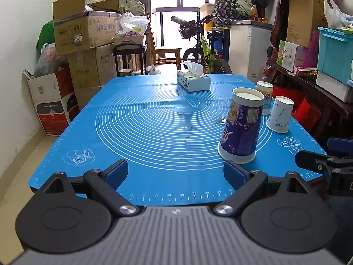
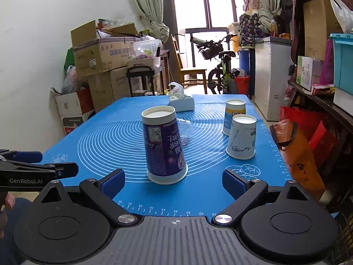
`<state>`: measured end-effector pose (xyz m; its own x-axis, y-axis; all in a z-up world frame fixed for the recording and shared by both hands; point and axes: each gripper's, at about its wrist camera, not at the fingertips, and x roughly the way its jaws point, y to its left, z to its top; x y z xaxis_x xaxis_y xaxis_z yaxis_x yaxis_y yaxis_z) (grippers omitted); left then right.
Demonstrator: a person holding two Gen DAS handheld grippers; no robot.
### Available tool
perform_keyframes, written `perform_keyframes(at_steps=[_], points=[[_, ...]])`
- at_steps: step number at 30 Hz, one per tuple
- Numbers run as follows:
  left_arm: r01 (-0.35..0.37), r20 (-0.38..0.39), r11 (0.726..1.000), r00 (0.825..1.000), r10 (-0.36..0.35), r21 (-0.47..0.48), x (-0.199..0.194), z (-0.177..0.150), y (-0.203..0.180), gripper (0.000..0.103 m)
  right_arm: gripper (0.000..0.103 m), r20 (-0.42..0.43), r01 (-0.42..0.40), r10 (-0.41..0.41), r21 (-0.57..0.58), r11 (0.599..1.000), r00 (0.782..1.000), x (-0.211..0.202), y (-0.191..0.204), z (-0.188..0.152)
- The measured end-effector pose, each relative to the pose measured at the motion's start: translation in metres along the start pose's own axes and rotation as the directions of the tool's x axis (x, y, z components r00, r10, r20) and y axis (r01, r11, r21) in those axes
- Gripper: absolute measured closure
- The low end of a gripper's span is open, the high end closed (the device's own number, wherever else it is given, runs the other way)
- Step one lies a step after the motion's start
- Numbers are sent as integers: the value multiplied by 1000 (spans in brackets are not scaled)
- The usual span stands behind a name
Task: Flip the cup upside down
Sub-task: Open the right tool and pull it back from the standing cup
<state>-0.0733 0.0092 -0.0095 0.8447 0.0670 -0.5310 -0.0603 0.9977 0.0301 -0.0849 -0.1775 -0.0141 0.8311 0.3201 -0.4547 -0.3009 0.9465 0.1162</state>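
Note:
A tall purple paper cup stands upside down on the blue mat, base up; it also shows in the right wrist view. A white cup and a yellow-banded cup stand upside down behind it; both show in the right wrist view, the white cup and the yellow-banded cup. A clear plastic cup lies behind the purple one. My left gripper is open and empty at the mat's near edge. My right gripper is open and empty, just short of the purple cup.
A tissue box stands at the mat's far end. An orange bag stands off the table's right edge. Cardboard boxes are stacked at the left wall. A bicycle and a shelf of bins stand beyond.

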Motion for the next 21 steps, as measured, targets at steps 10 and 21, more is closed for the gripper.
perform_keyframes(at_steps=[10,21], points=[[-1,1,1000,1000,1,15,-5,-5,-5,10,8,1,-3,3,-3,1000,1000,-5,2,-1],[-2,2,1000,1000,2,16,-5,-4,-5,10,8,-3,-5,5,-2,1000,1000,-7,2,-2]])
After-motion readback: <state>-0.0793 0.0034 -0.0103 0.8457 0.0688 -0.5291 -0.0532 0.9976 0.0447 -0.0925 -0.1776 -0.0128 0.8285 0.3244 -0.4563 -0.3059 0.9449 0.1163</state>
